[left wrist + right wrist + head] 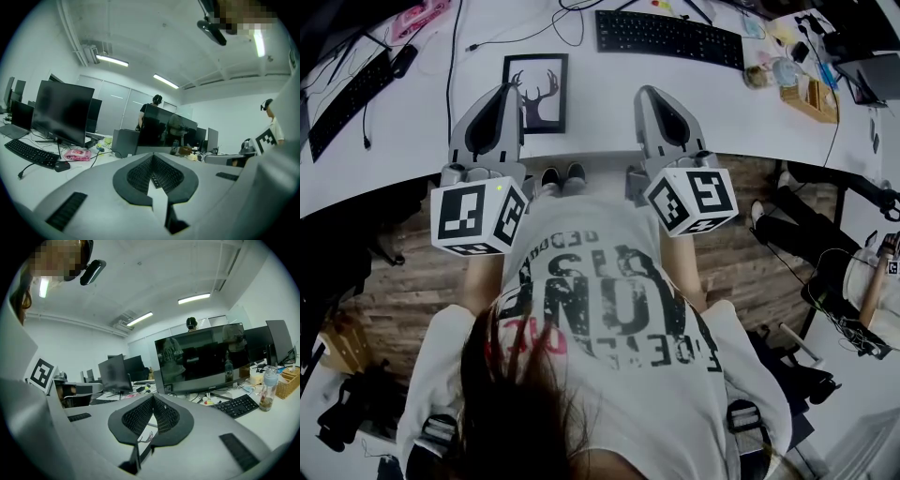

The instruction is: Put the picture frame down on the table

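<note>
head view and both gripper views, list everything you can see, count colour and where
picture frame: one, black, deer print, flat on the table between the grippers
table: one, white, in front of the person
keyboards: two, black, one at the far edge, one far left
pink pouch: one, far left corner
basket: one, tan, right end
bottle: one, clear, beside the basket
monitor: one, dark, behind the far keyboard
left gripper: one, grey, jaws together, empty
right gripper: one, grey, jaws together, empty
shirt: one, white, dark print
</note>
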Demonstrator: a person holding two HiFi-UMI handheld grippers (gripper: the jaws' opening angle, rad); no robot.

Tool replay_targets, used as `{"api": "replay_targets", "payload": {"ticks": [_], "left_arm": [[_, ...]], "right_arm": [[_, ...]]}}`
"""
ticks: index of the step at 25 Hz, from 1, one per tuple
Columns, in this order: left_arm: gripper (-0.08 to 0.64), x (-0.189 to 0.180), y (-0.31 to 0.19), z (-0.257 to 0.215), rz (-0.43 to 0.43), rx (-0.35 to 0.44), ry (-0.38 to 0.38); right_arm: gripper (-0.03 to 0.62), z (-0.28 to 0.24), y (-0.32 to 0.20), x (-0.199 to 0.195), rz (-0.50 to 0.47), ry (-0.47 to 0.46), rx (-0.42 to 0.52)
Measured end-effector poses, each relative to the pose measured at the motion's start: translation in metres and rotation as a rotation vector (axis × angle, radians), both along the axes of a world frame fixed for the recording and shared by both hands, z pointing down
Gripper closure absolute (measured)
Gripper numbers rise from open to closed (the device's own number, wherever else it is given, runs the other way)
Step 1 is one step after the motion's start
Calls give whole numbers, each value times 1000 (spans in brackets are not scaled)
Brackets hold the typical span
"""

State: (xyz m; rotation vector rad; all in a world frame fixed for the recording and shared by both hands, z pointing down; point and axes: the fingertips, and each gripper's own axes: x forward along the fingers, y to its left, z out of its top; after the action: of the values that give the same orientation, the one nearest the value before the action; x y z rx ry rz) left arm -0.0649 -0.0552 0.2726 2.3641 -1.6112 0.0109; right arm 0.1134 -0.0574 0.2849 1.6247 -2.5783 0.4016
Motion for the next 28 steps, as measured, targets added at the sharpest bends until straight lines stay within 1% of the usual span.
{"api": "replay_targets", "payload": {"ticks": [6, 12, 20, 28], "left_arm": [[558, -3, -2, 3, -19, -9, -14], [558, -11, -6, 13, -56, -58, -47], [558, -15, -11, 19, -68, -99, -61], [558, -17, -21, 1, -69, -52, -48]], "right_arm": [[592, -2, -2, -11, -26, -7, 6], [592, 1, -4, -28, -69, -9, 2], [592, -7, -15, -38, -100, -1, 27], [591, -25, -15, -51, -150, -44, 33]]}}
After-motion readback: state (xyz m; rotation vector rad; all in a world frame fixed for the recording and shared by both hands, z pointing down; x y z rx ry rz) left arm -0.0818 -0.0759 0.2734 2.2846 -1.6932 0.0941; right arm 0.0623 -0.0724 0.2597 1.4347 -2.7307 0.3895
